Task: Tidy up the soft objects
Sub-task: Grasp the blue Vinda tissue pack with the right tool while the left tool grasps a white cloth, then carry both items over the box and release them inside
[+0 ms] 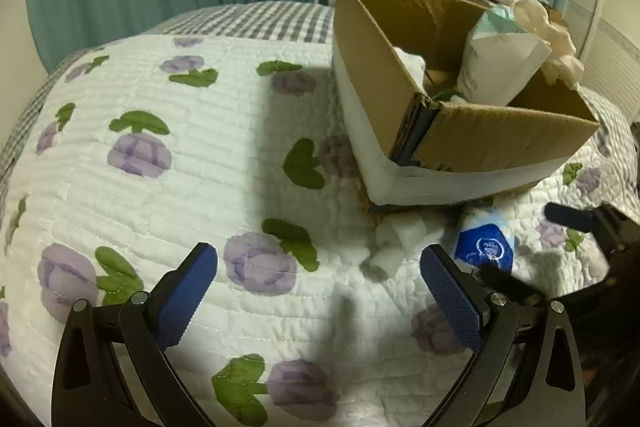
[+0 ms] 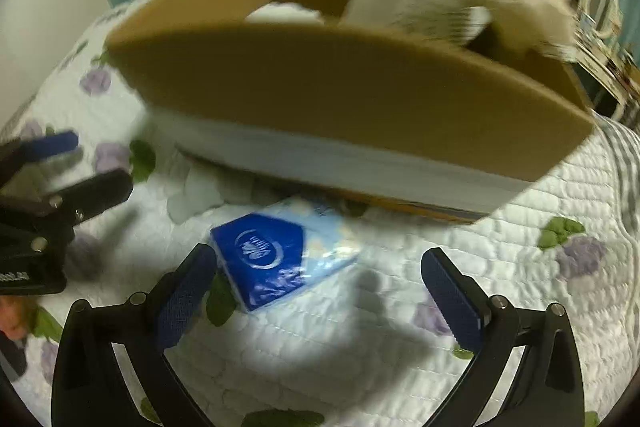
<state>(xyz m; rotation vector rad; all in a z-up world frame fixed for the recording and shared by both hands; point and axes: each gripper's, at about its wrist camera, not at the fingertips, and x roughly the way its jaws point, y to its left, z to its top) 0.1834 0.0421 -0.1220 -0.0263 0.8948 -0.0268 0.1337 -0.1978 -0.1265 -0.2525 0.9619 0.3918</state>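
Black-framed tongs (image 1: pixel 318 287), blue knurled pads (image 1: pixel 452 301), silver pivot screws, white lettering on one body.

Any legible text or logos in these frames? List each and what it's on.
Nothing reads cleanly.
Blue tissue pack: round white logo with a short word, too blurred to read.
White pack in the box: small print, too small to read.
Left claw body: partial white characters, cut off at the frame edge, unreadable.

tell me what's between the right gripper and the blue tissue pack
Only bare quilt: the blue tissue pack lies just ahead of the open right gripper, in the right wrist view.
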